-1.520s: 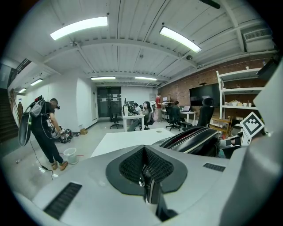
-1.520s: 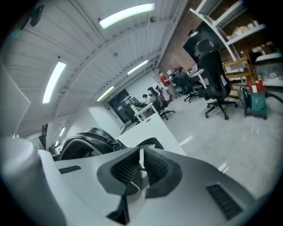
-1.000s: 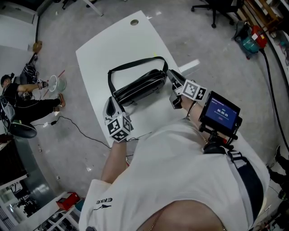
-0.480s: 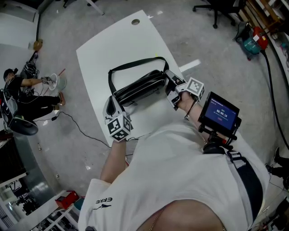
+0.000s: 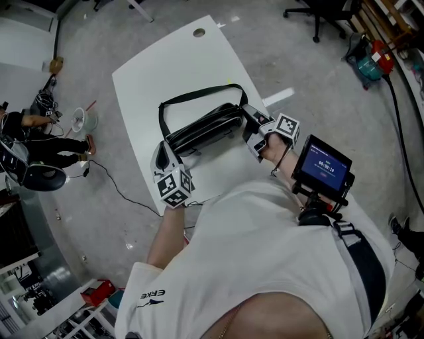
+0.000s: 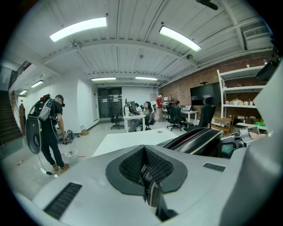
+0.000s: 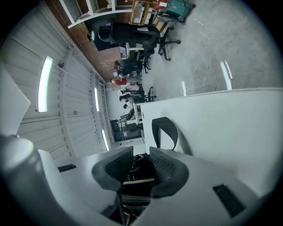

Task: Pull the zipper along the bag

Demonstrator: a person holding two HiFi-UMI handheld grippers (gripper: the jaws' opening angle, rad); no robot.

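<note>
A black bag with a long strap lies across the white table. At the bag's left end, my left gripper is shut on a thin black tab with a metal edge, which looks like the zipper pull. In the left gripper view the pads meet on that tab, and the bag lies to the right. My right gripper is at the bag's right end. In the right gripper view its jaws stand close together around the bag's end, and the strap loop lies beyond.
The table has a cable hole at its far end. A screen rides on the right forearm. On the floor to the left are a person, a bucket and a cable. An office chair stands far right.
My right gripper has moved left onto the bag's right end and has drawn in around it. The left gripper and the bag have stayed put.
</note>
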